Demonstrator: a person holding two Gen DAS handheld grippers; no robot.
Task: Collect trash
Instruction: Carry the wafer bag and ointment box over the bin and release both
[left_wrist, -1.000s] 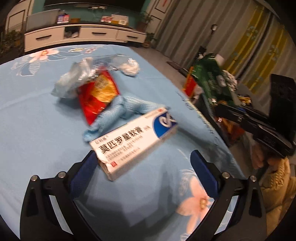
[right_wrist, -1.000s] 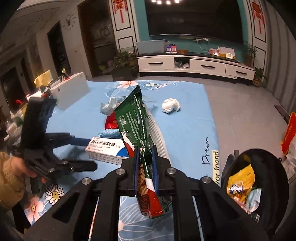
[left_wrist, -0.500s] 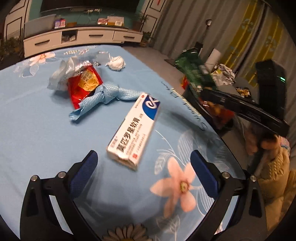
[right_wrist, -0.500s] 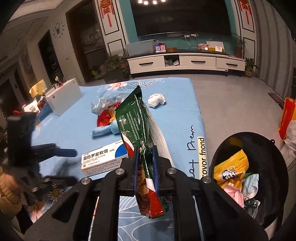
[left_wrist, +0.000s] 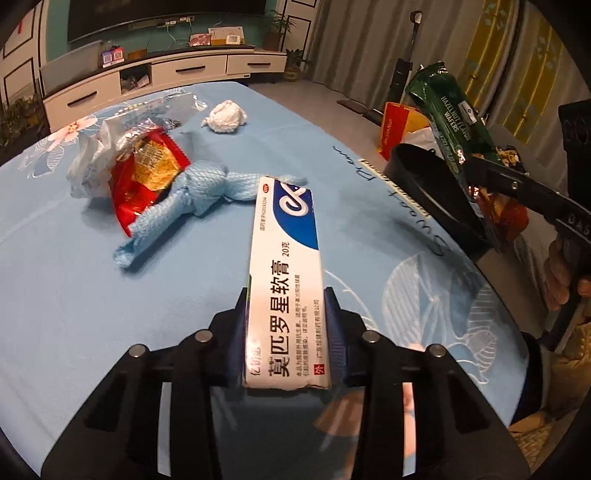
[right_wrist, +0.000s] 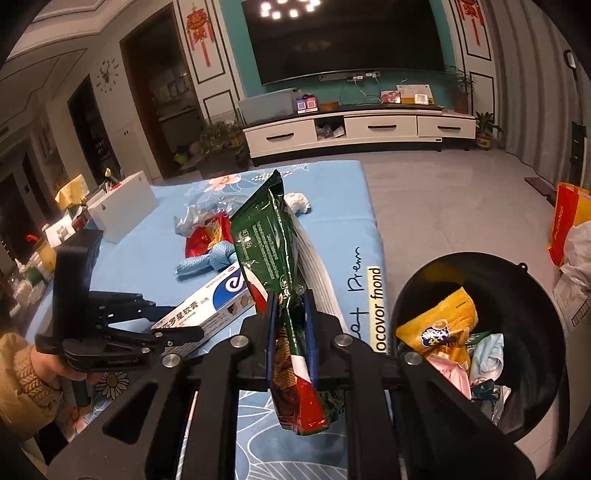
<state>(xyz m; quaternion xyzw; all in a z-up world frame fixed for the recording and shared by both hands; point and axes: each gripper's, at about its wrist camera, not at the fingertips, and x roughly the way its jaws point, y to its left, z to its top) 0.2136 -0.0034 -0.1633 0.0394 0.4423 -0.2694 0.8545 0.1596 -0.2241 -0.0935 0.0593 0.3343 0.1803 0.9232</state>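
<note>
Since the earlier frame the left gripper (left_wrist: 285, 325) has come forward over the long white-and-blue cardboard ointment box (left_wrist: 284, 277), and its fingers (left_wrist: 242, 325), then spread wide with the box lying ahead of them, are now closing with the near end of the box between them, the blue pads against its two long sides. The box's far end points away from the fingers across the light blue flowered cloth covering the worktop (left_wrist: 74, 295).

Beyond the box's far end and to the left of the fingers lie a twisted light blue cloth (left_wrist: 184, 199), a crumpled red-and-gold snack wrapper (left_wrist: 147, 173) and a bunched clear plastic bag (left_wrist: 92, 162); a crumpled white paper ball (left_wrist: 225, 118) sits farther off.

The right gripper (right_wrist: 291, 332) has its fingers (right_wrist: 272, 325) pressed together, pinching a tall green foil wafer packet (right_wrist: 266, 236) near its lower part, so the packet stands upright above them and its red-and-white end hangs below. To the right of these fingers, just off the worktop's edge, stands a round black bin (right_wrist: 535, 325) holding a yellow snack bag (right_wrist: 439, 325) and other wrappers. A person's hand (right_wrist: 44, 369) in a tan knitted sleeve grips the left gripper's handle.
</note>
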